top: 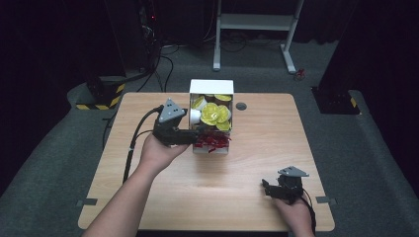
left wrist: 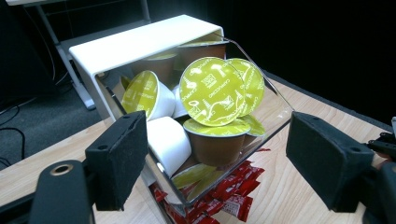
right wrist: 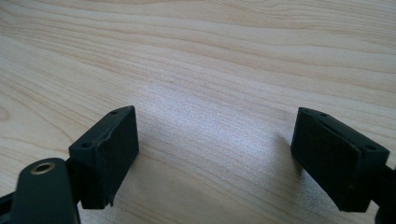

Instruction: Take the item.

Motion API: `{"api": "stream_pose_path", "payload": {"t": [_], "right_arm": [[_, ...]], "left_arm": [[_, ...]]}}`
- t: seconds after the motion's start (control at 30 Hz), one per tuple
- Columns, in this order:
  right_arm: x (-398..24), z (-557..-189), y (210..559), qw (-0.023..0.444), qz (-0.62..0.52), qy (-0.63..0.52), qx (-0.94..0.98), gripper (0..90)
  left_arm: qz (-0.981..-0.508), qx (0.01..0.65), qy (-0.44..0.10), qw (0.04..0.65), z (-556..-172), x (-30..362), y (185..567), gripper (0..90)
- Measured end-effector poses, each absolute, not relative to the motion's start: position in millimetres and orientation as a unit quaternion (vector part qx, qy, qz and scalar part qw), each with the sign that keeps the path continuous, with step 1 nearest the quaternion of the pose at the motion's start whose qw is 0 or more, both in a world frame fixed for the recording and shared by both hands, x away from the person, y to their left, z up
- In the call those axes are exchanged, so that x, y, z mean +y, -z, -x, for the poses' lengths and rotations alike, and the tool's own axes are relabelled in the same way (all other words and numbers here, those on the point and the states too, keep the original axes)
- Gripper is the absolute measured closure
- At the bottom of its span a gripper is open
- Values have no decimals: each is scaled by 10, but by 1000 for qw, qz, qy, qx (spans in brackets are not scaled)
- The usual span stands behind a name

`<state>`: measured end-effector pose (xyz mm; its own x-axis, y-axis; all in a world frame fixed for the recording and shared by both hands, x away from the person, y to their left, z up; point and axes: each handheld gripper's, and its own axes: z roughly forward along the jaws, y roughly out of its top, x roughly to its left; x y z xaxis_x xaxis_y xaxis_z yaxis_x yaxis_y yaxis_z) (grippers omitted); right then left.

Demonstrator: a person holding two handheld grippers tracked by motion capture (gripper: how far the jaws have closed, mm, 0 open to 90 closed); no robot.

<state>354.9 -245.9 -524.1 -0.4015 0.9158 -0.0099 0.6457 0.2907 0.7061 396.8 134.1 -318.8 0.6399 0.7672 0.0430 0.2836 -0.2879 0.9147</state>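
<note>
Where the clear bin (left wrist: 275,100) curves, red packets (left wrist: 233,196) half-hidden.

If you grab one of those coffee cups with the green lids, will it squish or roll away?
The coffee capsule looks like stiff plastic, so it probably keeps its shape. Being small, it likely weighs little. Its round tapered sides could roll in a curve, and the flat foil lid may dent.

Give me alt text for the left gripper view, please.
The left gripper stands open before a clear plastic dispenser box with a white top, full of green-lidded coffee capsules. Small red sachets lie in its lower tray, on the light wooden table.
</note>
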Motion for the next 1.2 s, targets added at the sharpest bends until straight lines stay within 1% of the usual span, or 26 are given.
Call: {"api": "stream_pose_path", "payload": {"t": [0.77, 1.2], "right_arm": [[-2459, -3549, 5240, 212, -504, -318, 775, 149], [-2460, -3549, 5240, 213, -504, -318, 775, 149]], "left_arm": [[-769, 340, -255, 478, -4167, 1100, 3171, 232], [-769, 345, -253, 474, -4285, 1026, 3200, 247]]}}
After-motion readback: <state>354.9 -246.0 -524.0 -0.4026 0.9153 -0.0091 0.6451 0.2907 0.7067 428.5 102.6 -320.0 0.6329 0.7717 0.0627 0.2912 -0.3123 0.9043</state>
